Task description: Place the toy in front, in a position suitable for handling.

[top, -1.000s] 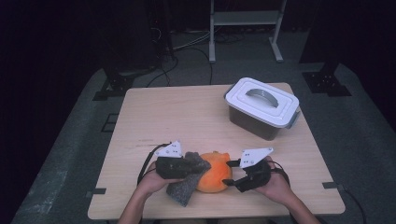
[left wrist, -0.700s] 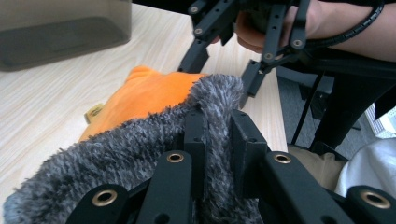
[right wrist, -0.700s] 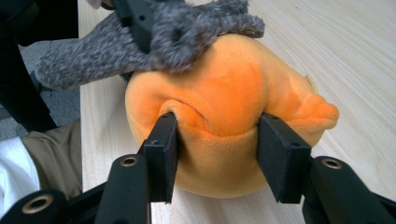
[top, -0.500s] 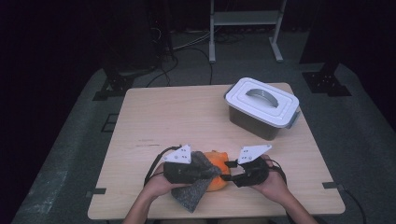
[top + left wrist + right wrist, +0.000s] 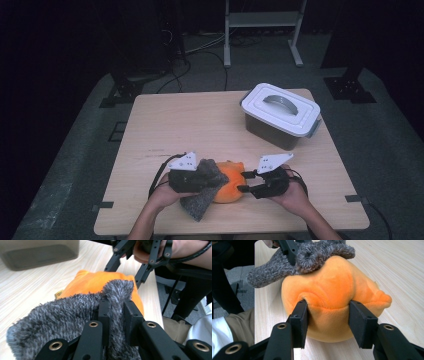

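Observation:
An orange plush toy point(image 5: 232, 186) lies near the table's front edge, with a grey fuzzy cloth point(image 5: 201, 199) draped over its left side. My left gripper point(image 5: 216, 180) is shut on a fold of the grey cloth point(image 5: 62, 315), the jaws point(image 5: 117, 307) pinching it above the orange plush point(image 5: 92, 283). My right gripper point(image 5: 243, 182) has just been closing on the plush from the right. Its pads point(image 5: 298, 315) dent the orange plush point(image 5: 332, 285) on both sides. The grey cloth point(image 5: 312, 255) lies on top of the plush.
A grey box with a white lid and handle point(image 5: 280, 114) stands at the back right of the wooden table point(image 5: 190, 120). A metal rack point(image 5: 262, 20) stands on the floor behind. The person's knees show below the table's front edge.
The left gripper has shifted the grey cloth slightly right, further over the orange plush. The right gripper's jaws have closed onto the plush without moving away.

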The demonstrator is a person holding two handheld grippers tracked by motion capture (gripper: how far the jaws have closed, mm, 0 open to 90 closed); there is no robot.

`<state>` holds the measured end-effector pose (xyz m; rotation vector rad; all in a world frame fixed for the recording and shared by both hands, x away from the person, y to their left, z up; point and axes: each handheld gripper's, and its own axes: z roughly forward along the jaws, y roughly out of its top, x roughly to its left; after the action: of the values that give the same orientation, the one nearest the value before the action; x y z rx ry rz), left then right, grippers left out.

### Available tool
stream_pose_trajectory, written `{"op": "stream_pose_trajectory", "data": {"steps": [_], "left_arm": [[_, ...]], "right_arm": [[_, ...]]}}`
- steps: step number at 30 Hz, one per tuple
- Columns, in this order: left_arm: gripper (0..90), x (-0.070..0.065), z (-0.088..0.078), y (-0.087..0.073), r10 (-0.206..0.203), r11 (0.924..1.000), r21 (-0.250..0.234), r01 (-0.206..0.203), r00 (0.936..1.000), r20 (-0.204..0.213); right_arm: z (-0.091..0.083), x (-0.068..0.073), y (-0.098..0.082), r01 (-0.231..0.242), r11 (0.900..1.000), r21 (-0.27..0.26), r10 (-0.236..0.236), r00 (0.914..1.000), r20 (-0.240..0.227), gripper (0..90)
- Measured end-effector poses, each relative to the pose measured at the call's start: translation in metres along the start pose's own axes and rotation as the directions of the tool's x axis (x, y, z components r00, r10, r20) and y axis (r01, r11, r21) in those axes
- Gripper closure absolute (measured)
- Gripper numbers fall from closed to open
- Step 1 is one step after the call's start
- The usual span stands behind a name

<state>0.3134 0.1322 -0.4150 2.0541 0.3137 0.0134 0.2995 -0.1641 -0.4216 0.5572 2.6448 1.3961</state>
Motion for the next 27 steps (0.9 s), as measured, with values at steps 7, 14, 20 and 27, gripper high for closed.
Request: {"op": "stream_pose_trajectory", "data": {"steps": [7, 14, 20, 27], "left_arm": [[78.0, 0.009, -0.007, -0.008, -0.042, 0.9990, -0.014, 0.042, 0.9991, -0.012], [78.0, 0.003, -0.006, 0.001, -0.010, 0.9999, -0.013, 0.010, 0.9998, -0.017], [78.0, -0.008, -0.003, 0.013, 0.032, 0.9991, -0.027, -0.031, 0.9995, 0.000], [77.9, -0.016, 0.002, 0.020, 0.066, 0.9977, -0.013, -0.066, 0.9976, 0.018]], "right_arm": [[-0.001, -0.002, -0.001, -0.009, 1.000, -0.014, 0.009, 1.0000, 0.003, 52.2], [0.000, -0.003, 0.003, -0.021, 0.999, -0.028, 0.022, 0.9995, 0.024, 54.8], [0.005, 0.003, 0.012, 0.003, 0.999, -0.042, -0.001, 0.9982, 0.059, 55.3], [0.014, 0.017, 0.017, 0.075, 0.997, -0.007, -0.074, 0.9952, 0.064, 55.0]]}}
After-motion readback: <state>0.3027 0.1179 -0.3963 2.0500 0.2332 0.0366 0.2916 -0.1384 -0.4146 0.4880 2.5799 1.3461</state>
